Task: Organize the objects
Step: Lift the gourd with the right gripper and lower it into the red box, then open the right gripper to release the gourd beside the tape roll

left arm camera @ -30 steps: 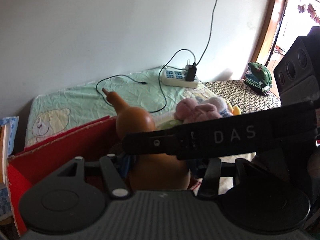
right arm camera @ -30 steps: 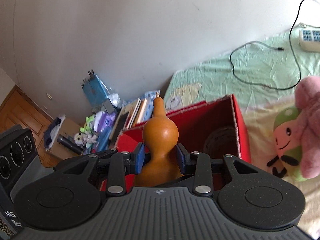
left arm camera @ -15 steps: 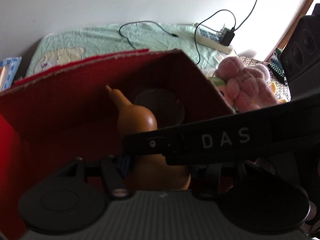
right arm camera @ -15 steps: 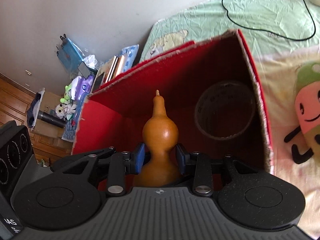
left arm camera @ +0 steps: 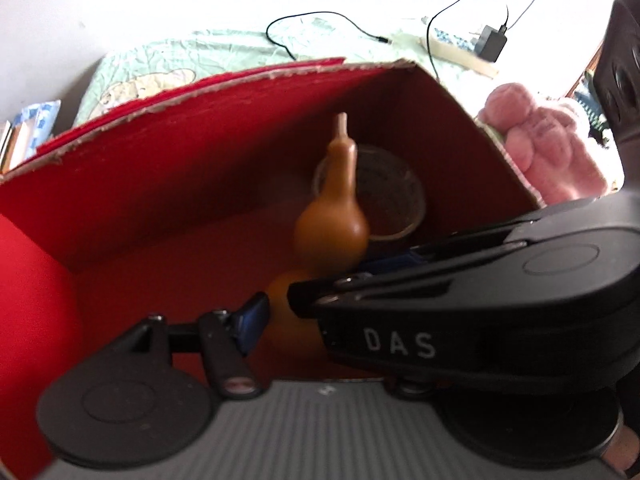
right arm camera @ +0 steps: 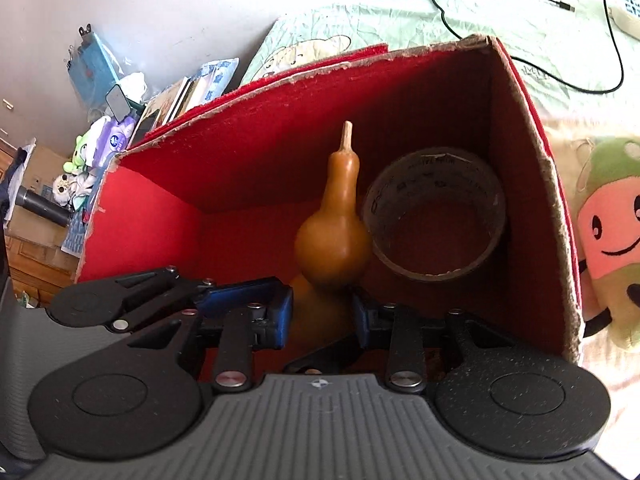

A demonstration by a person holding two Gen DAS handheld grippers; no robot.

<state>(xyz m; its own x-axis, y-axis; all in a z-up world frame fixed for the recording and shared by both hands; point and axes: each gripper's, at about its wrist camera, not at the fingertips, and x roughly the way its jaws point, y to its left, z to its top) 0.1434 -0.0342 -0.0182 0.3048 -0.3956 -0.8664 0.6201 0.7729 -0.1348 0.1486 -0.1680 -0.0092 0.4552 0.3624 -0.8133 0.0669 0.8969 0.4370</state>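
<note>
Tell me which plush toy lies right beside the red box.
The green-and-peach smiling plush: it lies against the box wall. The pink one lies farther off, past it.

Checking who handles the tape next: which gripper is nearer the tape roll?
Right. The right gripper straddles the gourd beside the tape roll; the left gripper sits farther left.

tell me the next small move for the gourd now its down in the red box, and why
Probably open both tools a little wider and lift them straight up. The gourd is already down inside the red box, beside the tape roll. The right tool has its blue pads on either side of the gourd's lower bulb, seemingly just apart from it, and the left tool looks opened too.
</note>
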